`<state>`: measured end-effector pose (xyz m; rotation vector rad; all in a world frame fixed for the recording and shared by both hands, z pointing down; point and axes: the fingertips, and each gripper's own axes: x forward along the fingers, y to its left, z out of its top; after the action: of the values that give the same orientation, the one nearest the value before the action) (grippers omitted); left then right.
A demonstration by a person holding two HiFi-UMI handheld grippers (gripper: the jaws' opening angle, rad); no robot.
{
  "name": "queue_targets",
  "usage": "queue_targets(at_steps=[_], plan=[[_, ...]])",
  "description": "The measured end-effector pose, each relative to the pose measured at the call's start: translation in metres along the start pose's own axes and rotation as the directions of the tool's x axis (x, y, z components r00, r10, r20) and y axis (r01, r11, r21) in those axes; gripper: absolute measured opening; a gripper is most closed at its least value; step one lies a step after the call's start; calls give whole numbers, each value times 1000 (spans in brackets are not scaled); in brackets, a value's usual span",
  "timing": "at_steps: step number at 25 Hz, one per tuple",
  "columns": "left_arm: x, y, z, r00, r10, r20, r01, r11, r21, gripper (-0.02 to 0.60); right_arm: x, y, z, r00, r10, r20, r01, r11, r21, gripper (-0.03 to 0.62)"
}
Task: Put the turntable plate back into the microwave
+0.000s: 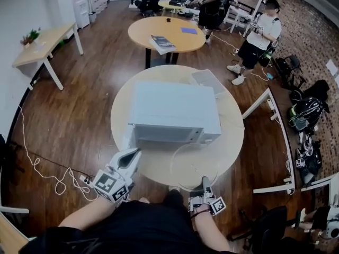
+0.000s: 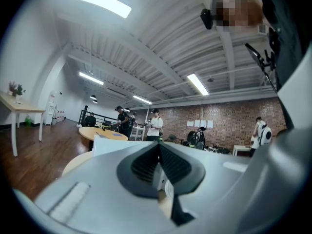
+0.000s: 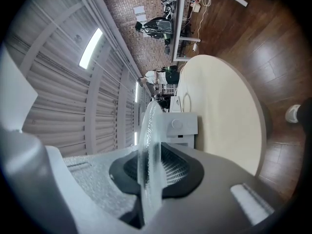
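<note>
Head view: the round counter [image 1: 233,136] carries the white microwave [image 1: 172,107] at its middle, front face turned toward the person. A pale panel at the front left corner looks like the door swung open, though this angle does not make that certain. The inside of the cavity cannot be seen from above.

The plate [image 1: 188,165], clear glass, is outside the microwave. It is in front of the oven's right half, over the near edge of the counter and apart from the front face. It lies roughly flat and is gripped at its near rim.

The right gripper [image 1: 205,181] pinches that rim. In the right gripper view the glass edge runs straight between the two dark pads, which press on it from either side. The microwave's knob panel shows beyond the plate.

The left gripper [image 1: 133,155] points level at the left front corner of the microwave, close to the pale panel. Its jaws are pressed together with nothing between them.

Task status, as a judgement:
- Done: plate picked up and brought to the front of the oven.
- Left: carry the plate through the opening, seat it on the cavity floor, release, withdraw.

The task looks about halfway through.
</note>
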<state>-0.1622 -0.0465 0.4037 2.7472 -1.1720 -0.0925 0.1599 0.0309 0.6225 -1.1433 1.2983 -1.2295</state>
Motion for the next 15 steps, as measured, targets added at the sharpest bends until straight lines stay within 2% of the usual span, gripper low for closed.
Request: queue_targets(at_steps=[11,15], plan=[[-11,2,6,1000,8,6,-8,1000,-18,6,9,10,-29,996,34,-78,-33,999,10,35],[-45,8,29,999,39,11,-38,999,-37,6,14,24,-59,979,140,-149,-146,989,-30,35]])
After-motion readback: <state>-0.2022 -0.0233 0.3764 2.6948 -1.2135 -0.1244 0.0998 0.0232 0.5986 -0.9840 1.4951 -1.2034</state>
